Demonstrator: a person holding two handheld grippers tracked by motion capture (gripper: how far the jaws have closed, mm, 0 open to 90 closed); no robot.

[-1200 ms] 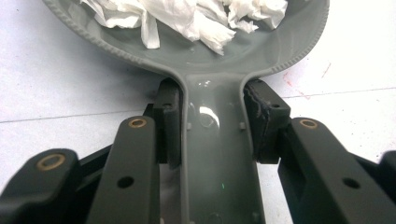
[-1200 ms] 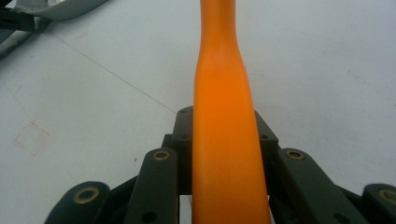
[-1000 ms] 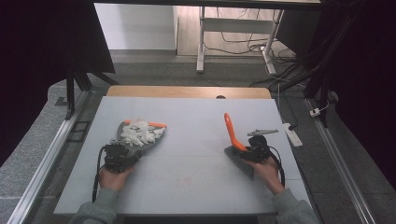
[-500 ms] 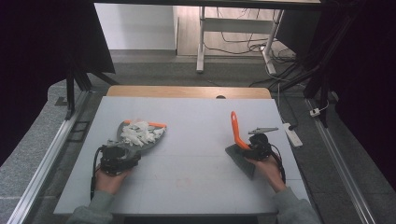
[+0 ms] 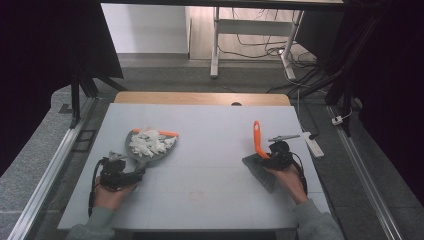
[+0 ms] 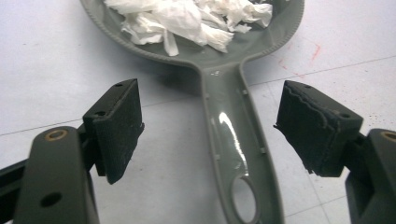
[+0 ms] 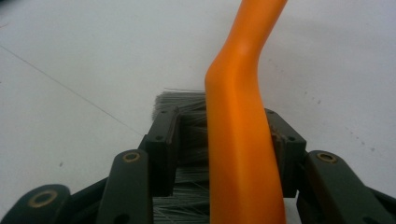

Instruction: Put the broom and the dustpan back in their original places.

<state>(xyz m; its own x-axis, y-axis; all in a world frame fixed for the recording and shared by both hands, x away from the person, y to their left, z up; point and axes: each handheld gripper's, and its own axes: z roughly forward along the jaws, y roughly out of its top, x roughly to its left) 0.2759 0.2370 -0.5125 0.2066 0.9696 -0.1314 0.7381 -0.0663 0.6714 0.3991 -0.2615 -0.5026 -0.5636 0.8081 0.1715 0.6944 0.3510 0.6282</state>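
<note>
Your left gripper has just been opening: its fingers stand wide, clear of the dustpan handle lying between them on the worktop, paper scraps heaped in the pan. Your right gripper has also just been opening; its fingers flank the brush handle, a gap showing on one side. Both tools look released, sweeping apparently done.

Grey dustpan looking like glossy smooth plastic, holding crumpled white paper scraps; brush handle showing smooth orange plastic, grey bristles fine; tabletop appearing matt grey-white.
</note>
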